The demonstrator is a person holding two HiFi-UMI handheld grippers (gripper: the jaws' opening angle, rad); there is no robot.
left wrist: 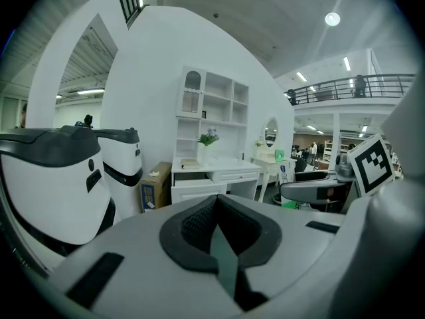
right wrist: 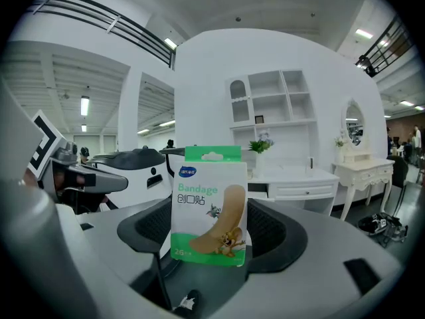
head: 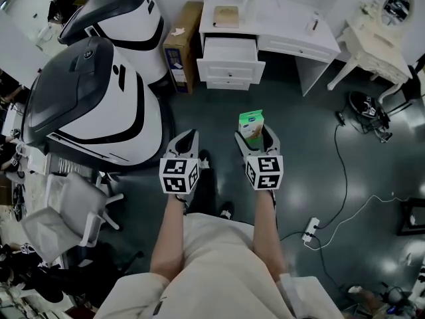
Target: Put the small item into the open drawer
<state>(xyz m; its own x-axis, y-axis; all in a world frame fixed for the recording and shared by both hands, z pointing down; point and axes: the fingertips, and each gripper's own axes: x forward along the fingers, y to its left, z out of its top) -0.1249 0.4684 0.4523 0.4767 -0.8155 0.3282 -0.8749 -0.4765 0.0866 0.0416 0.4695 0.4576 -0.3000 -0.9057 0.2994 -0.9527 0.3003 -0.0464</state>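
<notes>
My R gripper (head: pixel 255 137) has its jaws clamped on the bandage box (right wrist: pixel 209 205). It stands upright btwn the jaws with its lower part pinched and its green top sticking out past the tips. In head view it pokes fwd of the jaws, held up over the dark floor (head: pixel 305 145).

L gripper (head: pixel 188 138) is just beside the R one. Its jaws are closed tip to tip w/ nothing btwn them; the pads (left wrist: pixel 192 224) meet in the L gripper view.

The open drawer (head: pixel 229 48) of the white desk (head: pixel 285 28) is straight ahead of both jaw pairs, well apart from the bandage box.
</notes>
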